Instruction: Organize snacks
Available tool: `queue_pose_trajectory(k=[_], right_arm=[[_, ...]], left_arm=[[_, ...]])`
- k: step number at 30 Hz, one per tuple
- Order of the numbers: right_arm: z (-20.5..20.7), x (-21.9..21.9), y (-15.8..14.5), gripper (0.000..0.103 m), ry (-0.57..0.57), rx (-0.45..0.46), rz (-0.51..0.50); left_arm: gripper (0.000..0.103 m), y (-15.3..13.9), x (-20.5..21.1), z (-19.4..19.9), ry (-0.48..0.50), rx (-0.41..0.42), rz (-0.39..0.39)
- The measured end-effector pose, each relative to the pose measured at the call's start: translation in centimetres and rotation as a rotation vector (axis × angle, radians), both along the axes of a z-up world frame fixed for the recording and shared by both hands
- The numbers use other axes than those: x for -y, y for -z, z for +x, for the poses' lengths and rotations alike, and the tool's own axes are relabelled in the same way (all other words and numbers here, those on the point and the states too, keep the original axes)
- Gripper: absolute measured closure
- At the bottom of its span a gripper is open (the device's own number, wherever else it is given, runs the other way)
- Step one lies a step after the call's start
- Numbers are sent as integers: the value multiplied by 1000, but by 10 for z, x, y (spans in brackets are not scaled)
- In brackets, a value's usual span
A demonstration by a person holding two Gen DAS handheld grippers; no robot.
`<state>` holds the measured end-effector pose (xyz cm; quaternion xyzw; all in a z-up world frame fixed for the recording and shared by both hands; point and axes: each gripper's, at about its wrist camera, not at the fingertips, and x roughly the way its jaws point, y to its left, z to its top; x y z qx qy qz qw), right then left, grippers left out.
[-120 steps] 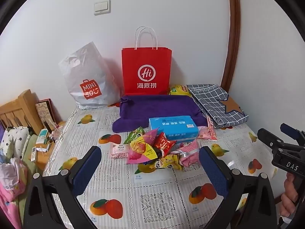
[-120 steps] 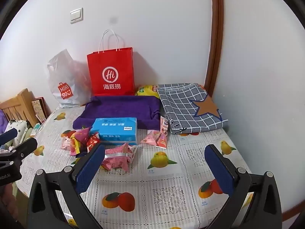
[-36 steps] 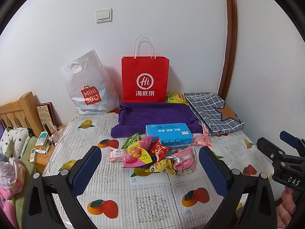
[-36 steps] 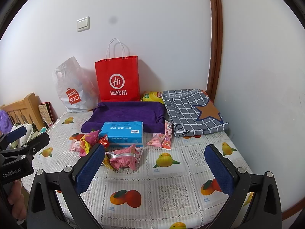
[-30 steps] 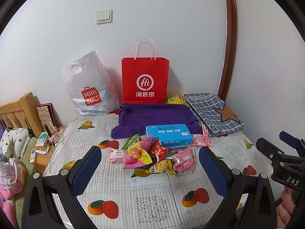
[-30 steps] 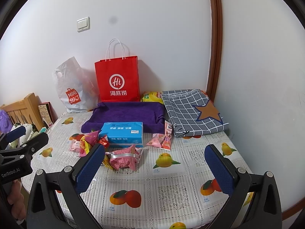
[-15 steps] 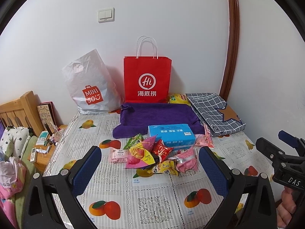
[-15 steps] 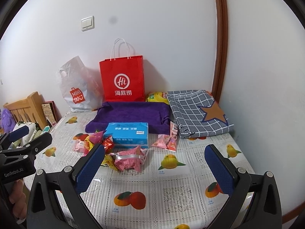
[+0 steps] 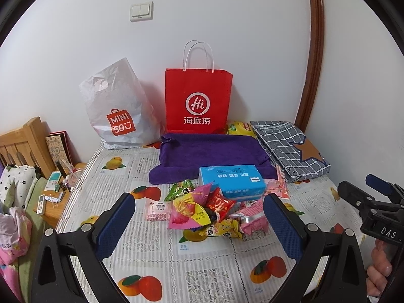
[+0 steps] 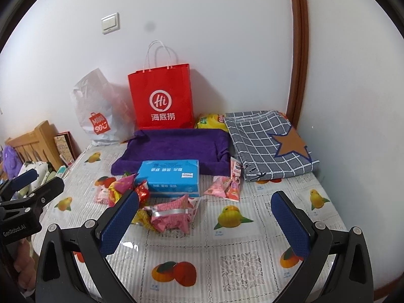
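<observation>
A heap of snack packets (image 9: 202, 209) in pink, red, yellow and green lies mid-table in front of a blue tissue box (image 9: 231, 181). A pink wrapped pack (image 10: 171, 217) lies nearest the front, and two pink packets (image 10: 226, 186) rest right of the box. My left gripper (image 9: 199, 224) hovers open above the near table, short of the heap, holding nothing. My right gripper (image 10: 205, 222) is open too, empty, with the pink pack between its fingers' sightline but farther away. Each gripper shows at the edge of the other's view.
A purple towel (image 9: 212, 151) lies behind the box. A red paper bag (image 9: 198, 101) and a white plastic bag (image 9: 116, 108) lean on the wall. A checked folded cloth (image 10: 267, 144) fills the back right corner. A wooden headboard (image 9: 22, 144) and clutter sit left of the fruit-print table (image 9: 151, 265).
Both grippers drifted slightly, shifting the views a little; the right one turned somewhat left. Nothing on the table moved, and both stayed open.
</observation>
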<state>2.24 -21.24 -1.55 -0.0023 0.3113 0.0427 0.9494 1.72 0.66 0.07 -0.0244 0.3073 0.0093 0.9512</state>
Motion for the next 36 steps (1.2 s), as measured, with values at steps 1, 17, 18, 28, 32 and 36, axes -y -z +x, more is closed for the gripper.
queue_pose_trajectory(k=[1, 17, 18, 28, 32, 36], right_arm=[[4, 0, 1, 0, 4, -8, -5], [57, 33, 21, 0, 25, -10, 12], [63, 38, 26, 0, 34, -16, 16], [124, 61, 87, 9, 87, -178, 37], [145, 74, 107, 18, 129, -201, 77], [166, 82, 126, 36, 150, -235, 99]], left_arm=[[2, 0, -1, 2, 1, 0, -5], [2, 25, -20, 69, -12, -89, -30], [2, 29, -22, 74, -13, -99, -36], [3, 70, -35, 121, -58, -180, -54], [3, 81, -36, 138, -46, -225, -46], [4, 90, -38, 151, -52, -250, -35]])
